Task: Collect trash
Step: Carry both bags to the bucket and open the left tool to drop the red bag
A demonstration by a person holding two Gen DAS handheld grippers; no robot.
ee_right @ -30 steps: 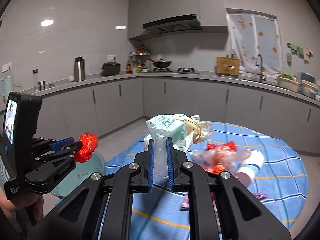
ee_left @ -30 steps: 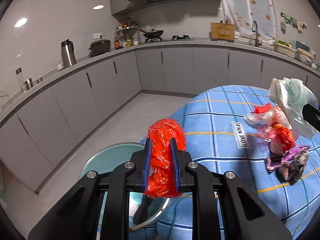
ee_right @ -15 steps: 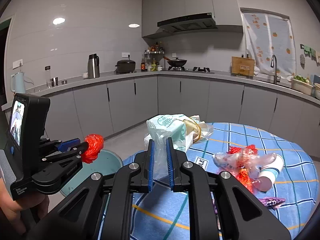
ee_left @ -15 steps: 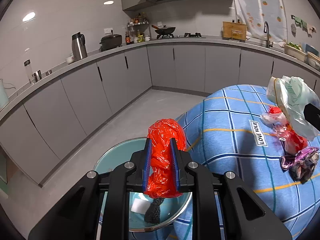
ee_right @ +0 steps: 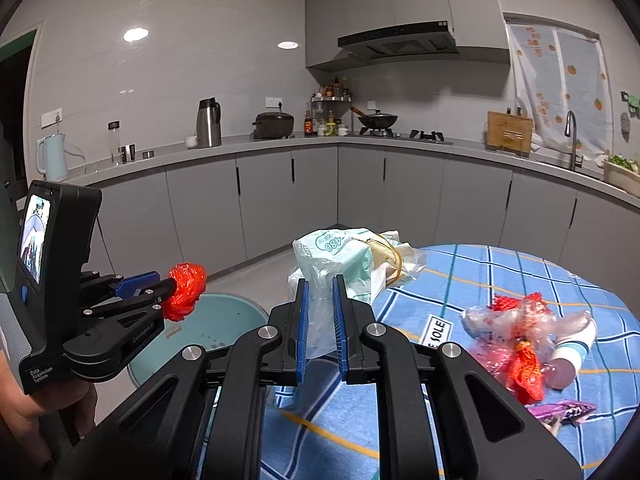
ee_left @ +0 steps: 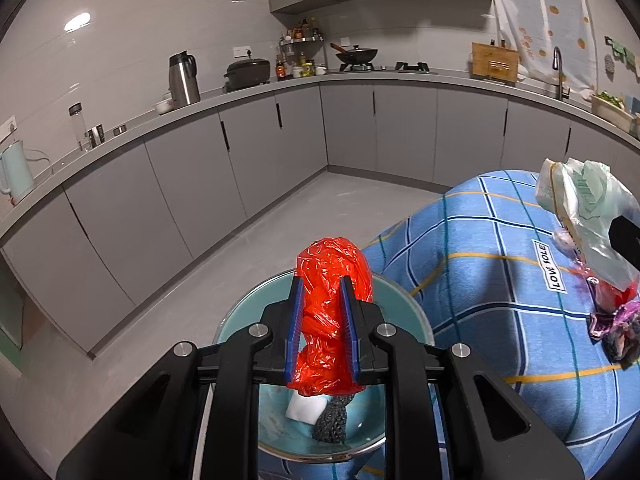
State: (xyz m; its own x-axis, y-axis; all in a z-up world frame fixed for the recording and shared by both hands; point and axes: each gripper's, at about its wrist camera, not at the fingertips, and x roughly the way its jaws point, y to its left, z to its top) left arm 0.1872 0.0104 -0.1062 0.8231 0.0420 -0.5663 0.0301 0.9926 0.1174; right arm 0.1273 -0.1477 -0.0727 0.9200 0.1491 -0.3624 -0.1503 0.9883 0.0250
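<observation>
My left gripper is shut on a crumpled red plastic bag and holds it above the round teal trash bin, which stands on the floor beside the table; a white scrap and a dark scrap lie in it. The left gripper with the red bag also shows in the right wrist view, over the bin. My right gripper is shut on a pale green and clear plastic bag bundle, held above the table's left edge.
The round table has a blue checked cloth. On it lie clear and red wrappers, a small white bottle and a purple wrapper. Grey kitchen cabinets run along the back. Open grey floor lies beyond the bin.
My left gripper has carried the red bag leftward off the table to above the teal bin. My right gripper has swung left, still holding the pale bag bundle.
</observation>
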